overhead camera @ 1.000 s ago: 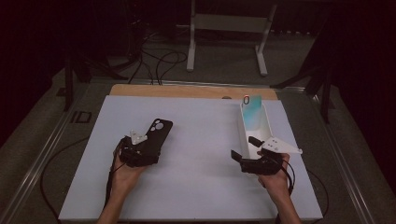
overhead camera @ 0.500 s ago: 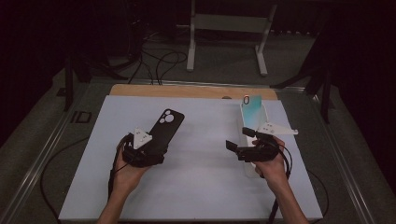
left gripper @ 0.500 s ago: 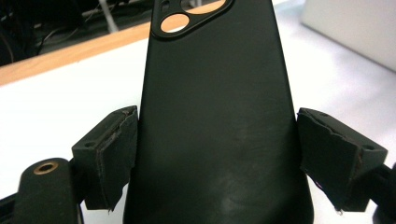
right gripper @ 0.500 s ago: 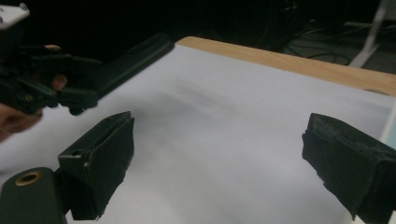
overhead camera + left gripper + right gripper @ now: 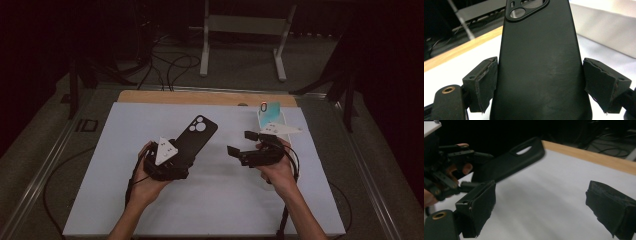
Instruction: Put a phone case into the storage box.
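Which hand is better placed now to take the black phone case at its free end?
Right. The right gripper is open, empty and points toward the black phone case; the left gripper already clamps its near end.

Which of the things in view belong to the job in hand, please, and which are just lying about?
Job in hand:
black phone case, clamped in the left gripper
right gripper, open, nothing between its jaws
phone with the pale back

Lying about:
floor cables
white stand
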`<state>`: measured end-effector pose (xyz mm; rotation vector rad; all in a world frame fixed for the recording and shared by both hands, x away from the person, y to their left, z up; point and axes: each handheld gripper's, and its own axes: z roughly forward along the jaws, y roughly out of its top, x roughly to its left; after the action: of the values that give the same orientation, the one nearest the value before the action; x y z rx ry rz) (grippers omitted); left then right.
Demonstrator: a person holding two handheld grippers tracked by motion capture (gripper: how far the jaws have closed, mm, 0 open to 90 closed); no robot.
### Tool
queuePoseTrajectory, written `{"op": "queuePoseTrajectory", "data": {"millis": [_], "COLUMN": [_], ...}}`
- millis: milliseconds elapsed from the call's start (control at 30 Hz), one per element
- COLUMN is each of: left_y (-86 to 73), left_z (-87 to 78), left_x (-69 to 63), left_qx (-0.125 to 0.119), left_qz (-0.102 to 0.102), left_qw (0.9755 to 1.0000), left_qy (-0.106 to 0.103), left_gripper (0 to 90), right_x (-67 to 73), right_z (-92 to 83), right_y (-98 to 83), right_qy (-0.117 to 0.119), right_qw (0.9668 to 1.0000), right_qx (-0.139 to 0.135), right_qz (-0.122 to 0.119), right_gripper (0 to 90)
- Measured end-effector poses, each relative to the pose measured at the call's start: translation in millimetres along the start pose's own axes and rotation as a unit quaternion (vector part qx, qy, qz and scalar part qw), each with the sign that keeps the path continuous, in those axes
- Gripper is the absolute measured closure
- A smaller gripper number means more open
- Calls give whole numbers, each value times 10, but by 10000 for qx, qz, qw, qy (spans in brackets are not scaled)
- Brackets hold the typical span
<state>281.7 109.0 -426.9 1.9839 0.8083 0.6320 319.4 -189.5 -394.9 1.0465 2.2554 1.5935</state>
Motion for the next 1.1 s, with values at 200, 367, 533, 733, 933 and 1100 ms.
{"op": "queuePoseTrajectory", "data": {"millis": [200,367,533,733,933,1100], "left_y": [63,101,118,108,102,85], "left_z": [-15,-43,-15,26,74,108], "left_x": [-137,-205,-261,-311,-347,-326], "left_qx": [-215,-455,-497,-437,-223,-115], "left_qz": [196,297,334,378,388,260], "left_qw": [9993,9975,9967,9968,9978,9986], "left_qy": [-252,-454,-540,-545,-497,-453], "left_gripper": [164,162,160,159,146,136], "right_x": [72,106,146,190,204,263], "right_z": [138,205,255,290,321,344], "right_y": [54,85,88,98,97,98], "right_qy": [272,427,818,974,1186,1098], "right_qw": [9995,9988,9955,9934,9905,9923], "right_qx": [56,118,185,201,146,204], "right_qz": [148,227,433,576,681,538], "right_gripper": [128,172,445,607,784,857]}}
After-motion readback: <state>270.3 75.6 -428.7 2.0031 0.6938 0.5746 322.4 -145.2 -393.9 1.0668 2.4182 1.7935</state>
